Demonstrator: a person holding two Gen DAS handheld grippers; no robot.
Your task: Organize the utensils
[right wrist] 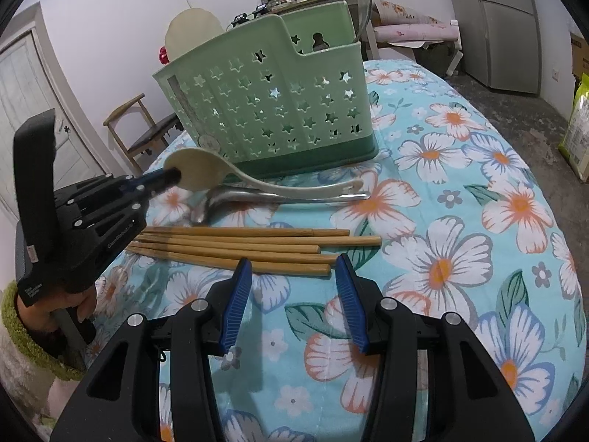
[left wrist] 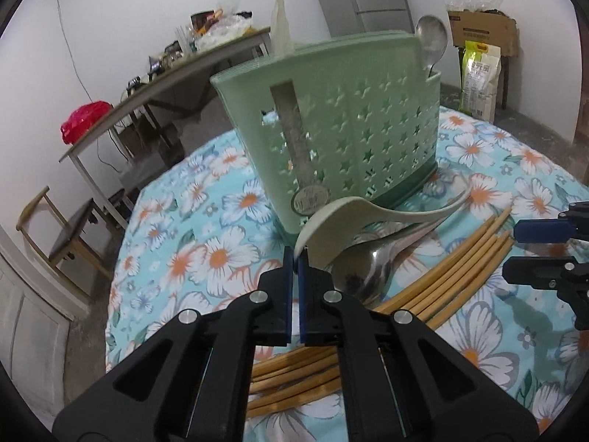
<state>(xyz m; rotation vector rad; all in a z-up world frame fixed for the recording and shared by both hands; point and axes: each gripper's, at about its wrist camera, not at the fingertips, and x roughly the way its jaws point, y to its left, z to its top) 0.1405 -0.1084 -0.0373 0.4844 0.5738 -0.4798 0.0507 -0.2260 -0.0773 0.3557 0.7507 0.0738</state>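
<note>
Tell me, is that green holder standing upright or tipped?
Upright: the green holder rests flat on its dark base, with a metal spoon standing inside.

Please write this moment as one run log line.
left gripper: shut on cream spoon bowl | right gripper: open, above chopsticks

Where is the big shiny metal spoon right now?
The metal spoon lies on the flowery tablecloth in front of the green utensil holder, tucked under the cream plastic spoon and just beyond the wooden chopsticks.
</note>
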